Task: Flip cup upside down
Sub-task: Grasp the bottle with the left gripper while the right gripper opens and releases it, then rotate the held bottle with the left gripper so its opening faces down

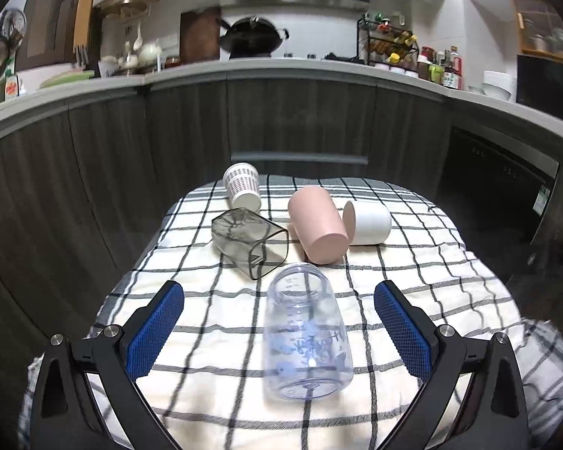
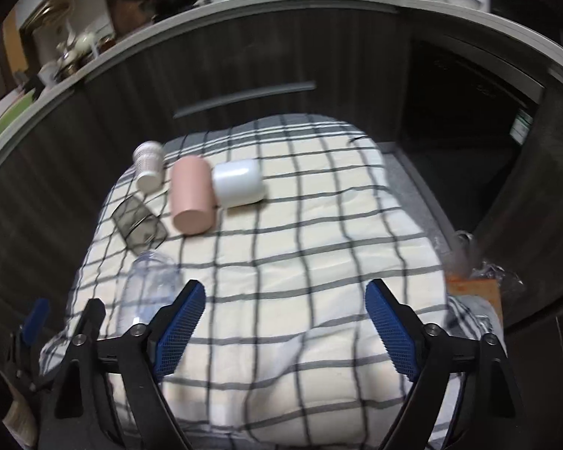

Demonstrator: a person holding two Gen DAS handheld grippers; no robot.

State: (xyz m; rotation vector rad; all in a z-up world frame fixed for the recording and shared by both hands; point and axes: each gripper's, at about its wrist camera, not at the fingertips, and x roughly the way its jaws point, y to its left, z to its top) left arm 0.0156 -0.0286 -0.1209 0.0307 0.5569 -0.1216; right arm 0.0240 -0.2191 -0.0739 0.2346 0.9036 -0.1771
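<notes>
Several cups lie on their sides on a checked cloth (image 1: 412, 300). A clear plastic cup with blue print (image 1: 306, 333) lies nearest, between the fingers of my open left gripper (image 1: 279, 300), untouched. Behind it are a smoky square cup (image 1: 249, 242), a pink cup (image 1: 317, 223), a white cup (image 1: 369, 223) and a patterned paper cup (image 1: 242, 185). In the right wrist view my right gripper (image 2: 285, 300) is open and empty over bare cloth (image 2: 300, 262); the clear cup (image 2: 150, 288) lies to its left, with the pink cup (image 2: 191, 195), white cup (image 2: 238, 183), smoky cup (image 2: 139, 227) and paper cup (image 2: 148, 167) beyond.
Dark cabinet fronts (image 1: 300, 120) and a kitchen counter (image 1: 281, 65) with a wok and bottles stand behind the table. An orange packet in clear plastic (image 2: 476, 292) lies off the cloth's right edge. The left gripper's blue pad (image 2: 36, 318) shows at far left.
</notes>
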